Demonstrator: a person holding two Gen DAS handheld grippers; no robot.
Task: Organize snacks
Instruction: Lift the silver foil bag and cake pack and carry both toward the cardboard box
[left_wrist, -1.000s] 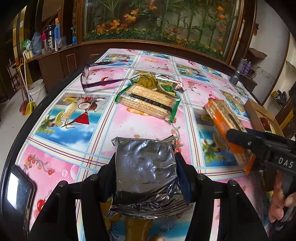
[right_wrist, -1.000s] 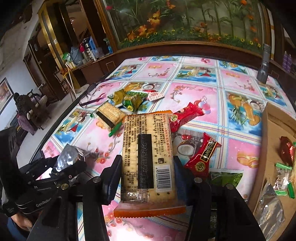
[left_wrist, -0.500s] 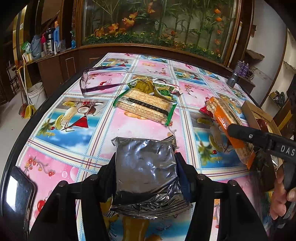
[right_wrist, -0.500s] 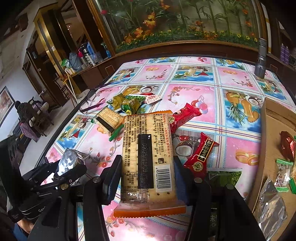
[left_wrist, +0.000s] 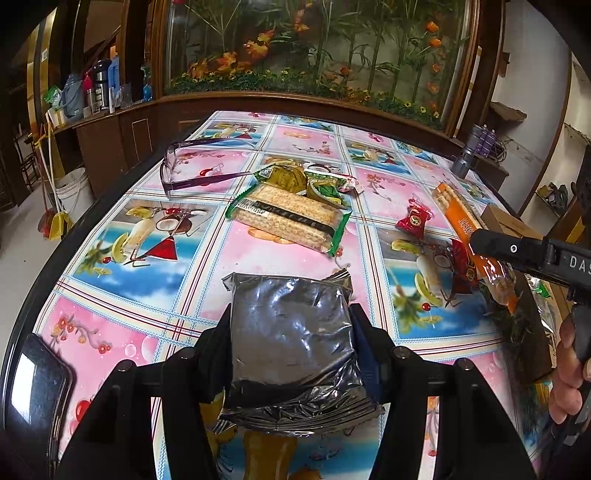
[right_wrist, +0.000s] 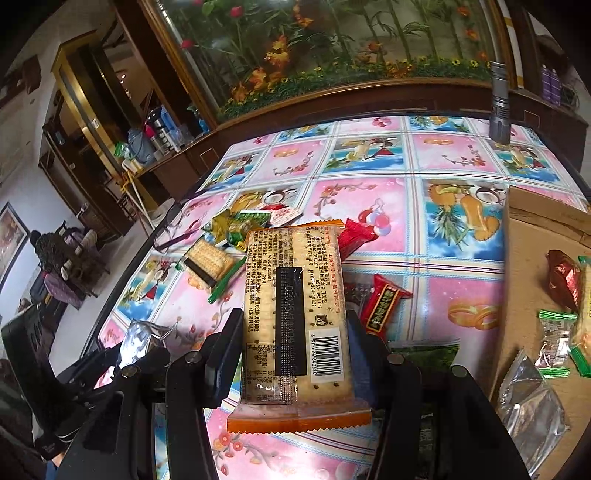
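My left gripper (left_wrist: 291, 325) is shut on a silver foil snack pack (left_wrist: 295, 339), held above the flowered tablecloth (left_wrist: 147, 288). My right gripper (right_wrist: 291, 332) is shut on an orange-edged cracker pack (right_wrist: 295, 314), barcode side up; that pack (left_wrist: 465, 225) also shows at the right of the left wrist view. A green-edged cracker pack (left_wrist: 291, 218) lies mid-table with small green and yellow packets (left_wrist: 321, 184) behind it. Red candy packets (right_wrist: 382, 306) lie near the cardboard box (right_wrist: 532, 229) at the right, which holds several snacks.
Purple glasses (left_wrist: 184, 173) lie at the table's far left. A dark phone (left_wrist: 33, 391) rests at the near left edge. A grey flashlight (right_wrist: 498, 107) stands at the far right. A wooden counter and a planted glass case run behind the table.
The right gripper with the orange cracker pack has shifted to the right and rolled a little, bringing more of the cardboard box into its view. The left gripper has stayed put.
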